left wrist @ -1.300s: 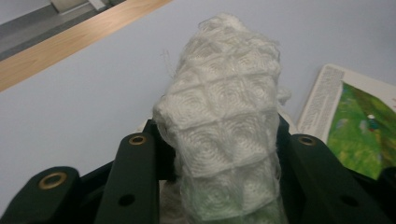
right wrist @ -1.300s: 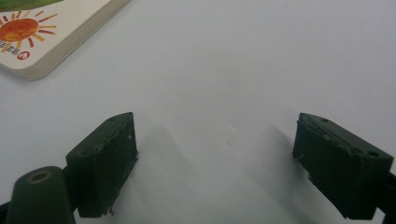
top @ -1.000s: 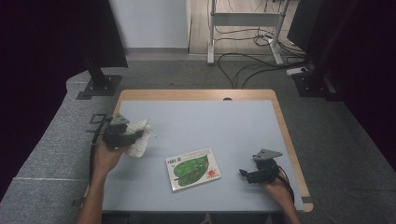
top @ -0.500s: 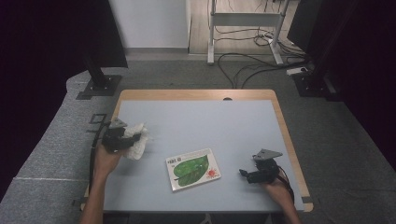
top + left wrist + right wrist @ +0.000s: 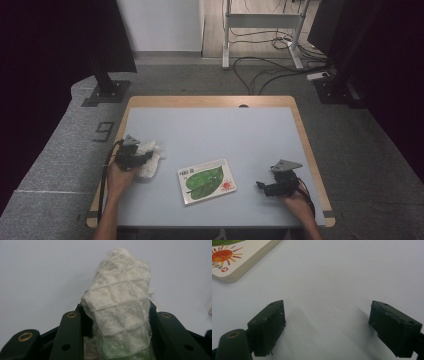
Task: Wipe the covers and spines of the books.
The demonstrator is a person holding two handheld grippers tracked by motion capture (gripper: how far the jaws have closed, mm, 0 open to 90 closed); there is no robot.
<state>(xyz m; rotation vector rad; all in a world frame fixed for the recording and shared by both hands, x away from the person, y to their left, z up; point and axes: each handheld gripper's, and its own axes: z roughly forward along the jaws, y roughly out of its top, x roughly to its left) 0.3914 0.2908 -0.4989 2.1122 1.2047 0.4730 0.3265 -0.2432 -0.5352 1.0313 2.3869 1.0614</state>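
A crumpled white waffle-weave cloth [image 5: 151, 159] is at the table's left side, and my left gripper [image 5: 134, 158] is shut on it. In the left gripper view the cloth [image 5: 120, 297] bulges up between the two black jaws of the left gripper [image 5: 117, 315] and hides their tips. A board book [image 5: 206, 181] with a green leaf and a red sun on its cover lies flat near the table's middle front. My right gripper [image 5: 263, 187] rests low at the front right, open, with bare tabletop between its jaws [image 5: 327, 315]. The book's corner [image 5: 234, 257] lies ahead of it to the left.
The pale blue tabletop [image 5: 215, 135] has a wooden rim. Beyond its far edge are grey floor mats, a black stand base [image 5: 106, 92], cables and a metal frame [image 5: 260, 30]. Each hand's cable trails off the near edge.
My left gripper has sunk toward the tabletop with the cloth still in it. The right gripper and the book have stayed put.
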